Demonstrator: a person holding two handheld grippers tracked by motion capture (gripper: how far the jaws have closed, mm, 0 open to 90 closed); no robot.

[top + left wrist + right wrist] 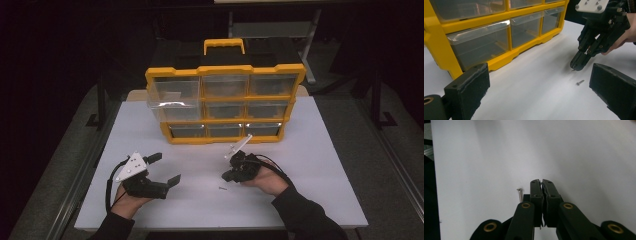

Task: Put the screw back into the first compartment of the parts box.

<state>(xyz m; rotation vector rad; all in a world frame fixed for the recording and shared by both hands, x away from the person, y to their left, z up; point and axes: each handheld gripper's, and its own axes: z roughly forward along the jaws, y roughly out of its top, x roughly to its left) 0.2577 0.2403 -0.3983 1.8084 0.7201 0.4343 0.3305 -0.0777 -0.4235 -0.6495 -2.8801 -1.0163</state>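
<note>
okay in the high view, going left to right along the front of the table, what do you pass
left gripper, jaws open → small screw lying on the white table → right gripper, jaws closed, its tip just above that screw; their order is close. The yellow drawer organizer stands farther back.

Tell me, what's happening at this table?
A person holds a gripper in each hand at a white table in front of a yellow drawer cabinet. The right gripper is shut, tips down at the tabletop beside a small loose screw; something tiny may be pinched in it, but I can't tell. The left gripper rests open nearby, holding nothing.
</note>
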